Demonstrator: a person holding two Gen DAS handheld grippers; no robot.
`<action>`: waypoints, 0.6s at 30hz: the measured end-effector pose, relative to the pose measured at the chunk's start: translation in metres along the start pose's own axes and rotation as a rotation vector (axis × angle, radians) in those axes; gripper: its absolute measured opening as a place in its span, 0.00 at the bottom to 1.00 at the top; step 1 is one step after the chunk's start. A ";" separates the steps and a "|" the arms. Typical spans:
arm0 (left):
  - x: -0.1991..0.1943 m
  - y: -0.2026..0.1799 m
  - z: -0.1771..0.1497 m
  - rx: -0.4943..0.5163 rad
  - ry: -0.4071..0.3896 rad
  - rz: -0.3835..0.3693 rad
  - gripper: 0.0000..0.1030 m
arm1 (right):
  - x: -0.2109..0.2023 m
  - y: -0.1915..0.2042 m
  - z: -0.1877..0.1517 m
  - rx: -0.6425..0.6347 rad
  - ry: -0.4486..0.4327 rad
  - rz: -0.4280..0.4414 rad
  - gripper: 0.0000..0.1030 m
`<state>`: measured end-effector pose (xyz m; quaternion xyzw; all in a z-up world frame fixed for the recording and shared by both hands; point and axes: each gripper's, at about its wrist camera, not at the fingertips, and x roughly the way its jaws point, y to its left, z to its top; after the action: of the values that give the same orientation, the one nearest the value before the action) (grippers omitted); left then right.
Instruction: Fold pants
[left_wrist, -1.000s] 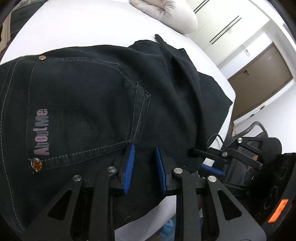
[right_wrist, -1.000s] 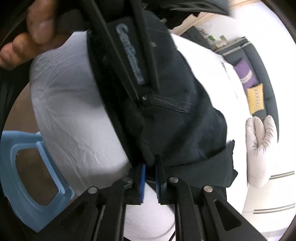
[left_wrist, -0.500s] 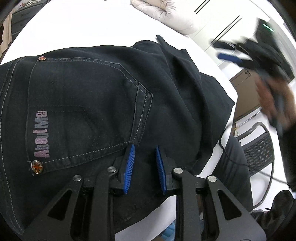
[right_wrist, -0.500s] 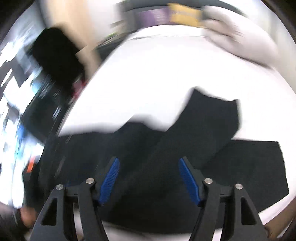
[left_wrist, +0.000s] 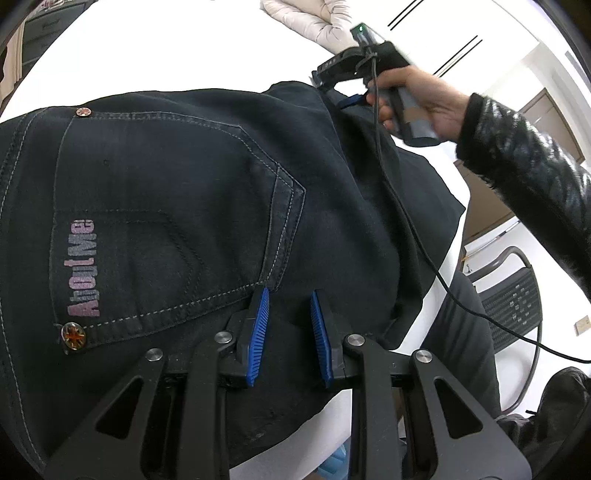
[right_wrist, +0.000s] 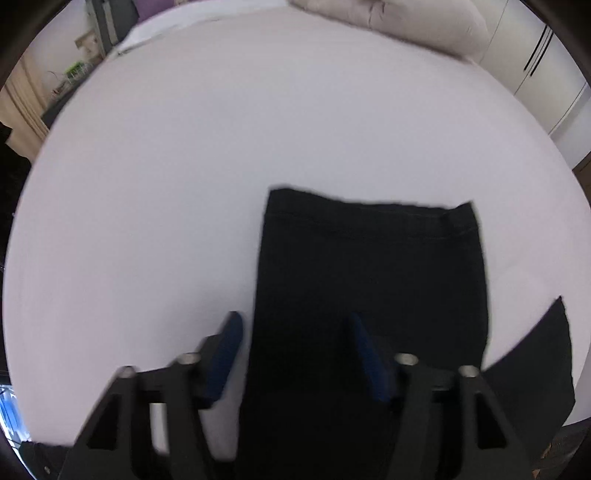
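Black jeans (left_wrist: 177, 192) lie on the white bed (left_wrist: 147, 48), seat up, with a back pocket marked "AboutMe". My left gripper (left_wrist: 288, 314) is open, its blue pads just above the denim below the pocket. The right gripper shows in the left wrist view (left_wrist: 354, 99), held by a hand over the far leg end. In the right wrist view my right gripper (right_wrist: 295, 332) is open wide above a flat black pant leg (right_wrist: 369, 266), whose hem lies straight ahead.
A beige pillow (right_wrist: 406, 26) lies at the far edge of the bed. White wardrobe doors (left_wrist: 454, 48) stand beyond it. A black mesh chair (left_wrist: 513, 306) and a trailing cable (left_wrist: 424, 240) are on the right of the bed.
My right gripper let go of the pants at the near edge, opened wide and swung over to the far leg end. My left gripper stayed in place, open.
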<state>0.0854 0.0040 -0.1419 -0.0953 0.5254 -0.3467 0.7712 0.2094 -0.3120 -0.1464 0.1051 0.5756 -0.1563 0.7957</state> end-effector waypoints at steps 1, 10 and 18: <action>0.000 0.001 0.000 -0.001 0.000 -0.001 0.22 | -0.001 -0.004 0.000 0.014 -0.015 0.011 0.44; 0.000 0.001 0.001 0.000 0.005 0.018 0.22 | -0.072 -0.079 -0.026 0.129 -0.192 0.188 0.05; 0.001 -0.002 0.001 0.003 0.006 0.042 0.22 | -0.139 -0.273 -0.142 0.534 -0.402 0.379 0.05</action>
<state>0.0853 0.0013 -0.1415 -0.0819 0.5290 -0.3316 0.7769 -0.0568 -0.4990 -0.0556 0.3805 0.3177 -0.1681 0.8521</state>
